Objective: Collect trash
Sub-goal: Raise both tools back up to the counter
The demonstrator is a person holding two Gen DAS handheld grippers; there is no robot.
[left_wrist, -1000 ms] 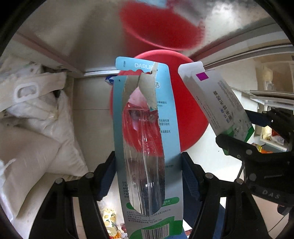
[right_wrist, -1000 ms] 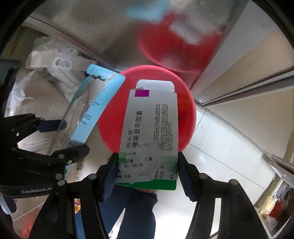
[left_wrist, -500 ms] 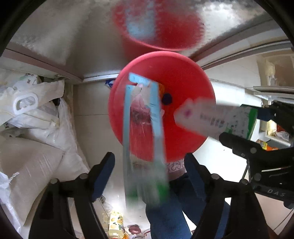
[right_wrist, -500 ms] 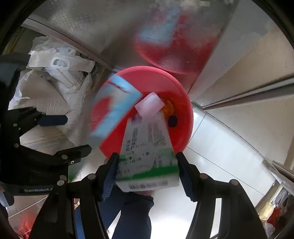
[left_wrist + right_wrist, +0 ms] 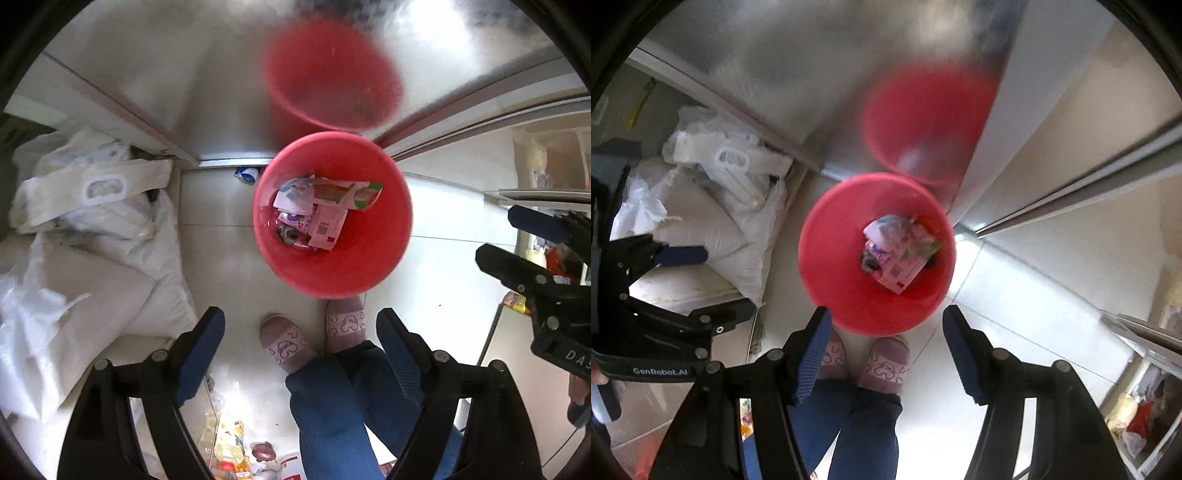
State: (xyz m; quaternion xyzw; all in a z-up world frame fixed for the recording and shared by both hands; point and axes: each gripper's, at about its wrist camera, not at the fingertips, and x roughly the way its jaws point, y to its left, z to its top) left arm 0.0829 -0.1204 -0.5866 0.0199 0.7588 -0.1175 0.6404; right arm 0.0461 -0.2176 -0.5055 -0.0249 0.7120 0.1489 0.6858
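A red trash bin (image 5: 388,258) stands on the pale floor below both grippers; it also shows in the right wrist view (image 5: 831,273). Inside lie several pieces of trash: a green-and-white box (image 5: 347,192), a pink-and-white box (image 5: 327,227) and torn packaging (image 5: 897,243). My left gripper (image 5: 301,332) is open and empty above the bin's near side. My right gripper (image 5: 886,332) is open and empty, also above the bin's near rim. Each gripper shows at the edge of the other's view.
White sacks and bags (image 5: 92,229) pile up left of the bin. A shiny metal door (image 5: 207,74) behind it mirrors the bin. The person's slippered feet (image 5: 314,336) stand just in front of the bin. Shelves (image 5: 546,177) are at the right.
Both grippers opened. The blue blister card fell from the left gripper and the medicine box from the right; both now lie inside the red bin.
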